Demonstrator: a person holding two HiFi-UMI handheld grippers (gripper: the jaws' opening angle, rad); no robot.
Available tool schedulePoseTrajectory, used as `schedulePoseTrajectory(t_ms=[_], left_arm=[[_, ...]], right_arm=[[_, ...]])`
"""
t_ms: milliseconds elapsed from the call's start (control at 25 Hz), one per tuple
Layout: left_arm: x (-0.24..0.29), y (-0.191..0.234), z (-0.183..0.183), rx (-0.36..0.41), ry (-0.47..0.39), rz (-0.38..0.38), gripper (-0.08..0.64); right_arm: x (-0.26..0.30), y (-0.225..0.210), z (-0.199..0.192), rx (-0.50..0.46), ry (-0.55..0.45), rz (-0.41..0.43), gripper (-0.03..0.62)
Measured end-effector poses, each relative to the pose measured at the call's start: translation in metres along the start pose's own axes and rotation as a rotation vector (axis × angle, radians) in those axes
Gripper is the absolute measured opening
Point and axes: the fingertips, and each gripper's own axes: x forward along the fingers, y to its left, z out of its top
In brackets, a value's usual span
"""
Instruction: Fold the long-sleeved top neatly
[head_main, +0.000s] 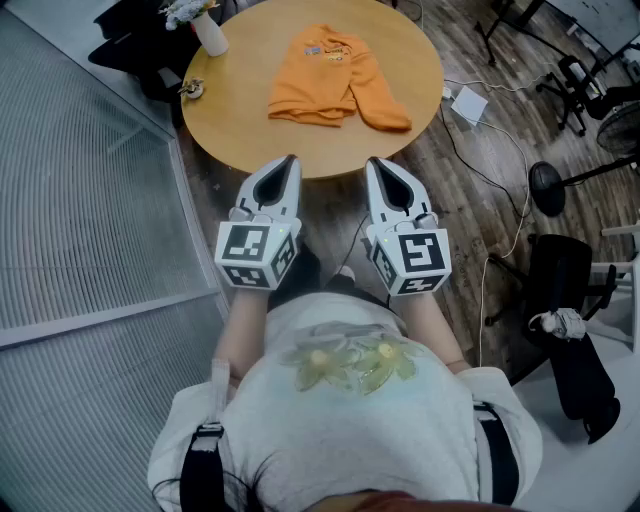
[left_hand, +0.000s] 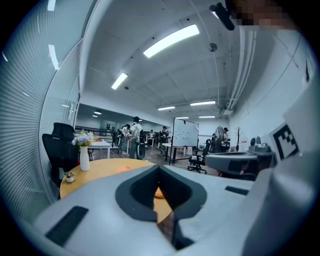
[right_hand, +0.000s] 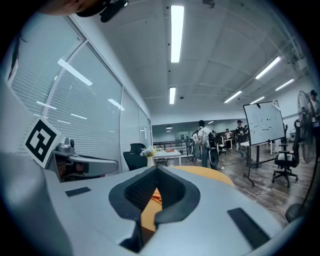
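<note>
An orange long-sleeved top (head_main: 335, 75) lies crumpled on the round wooden table (head_main: 250, 110), towards its far right part, one sleeve trailing to the right. Both grippers hover side by side in front of the table's near edge, short of the top. My left gripper (head_main: 290, 160) is shut with nothing in it. My right gripper (head_main: 373, 163) is shut and empty too. In the left gripper view a sliver of the top (left_hand: 159, 192) shows through the gap behind the closed jaws; the right gripper view shows the same orange top (right_hand: 156, 197) on the table (right_hand: 210, 172).
A white vase with flowers (head_main: 205, 28) and a tiny potted plant (head_main: 192, 89) stand at the table's left edge. A frosted glass wall (head_main: 70, 200) runs on the left. Cables, a white power box (head_main: 467, 104) and black chairs (head_main: 575, 335) sit on the right floor.
</note>
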Motion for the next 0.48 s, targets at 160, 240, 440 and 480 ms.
schedulePoseTrajectory(t_ms=[160, 240, 440, 480], left_arm=[[-0.0043, -0.0024, -0.0043, 0.014, 0.011, -0.001, 0.005], [-0.0064, -0.0038, -0.0047, 0.014, 0.010, 0.000, 0.005], [-0.0091, -0.0066, -0.0103, 0.016, 0.018, -0.006, 0.005], [-0.0084, -0.0059, -0.0112, 0.016, 0.019, -0.007, 0.005]], right_arm=[[-0.0028, 0.0029, -0.0012, 0.000, 0.000, 0.000, 0.018], [-0.0035, 0.0043, -0.0013, -0.002, -0.001, 0.002, 0.018], [-0.0039, 0.0052, -0.0062, 0.058, -0.013, 0.018, 0.018], [-0.0025, 0.0053, -0.0074, 0.059, -0.011, 0.019, 0.018]])
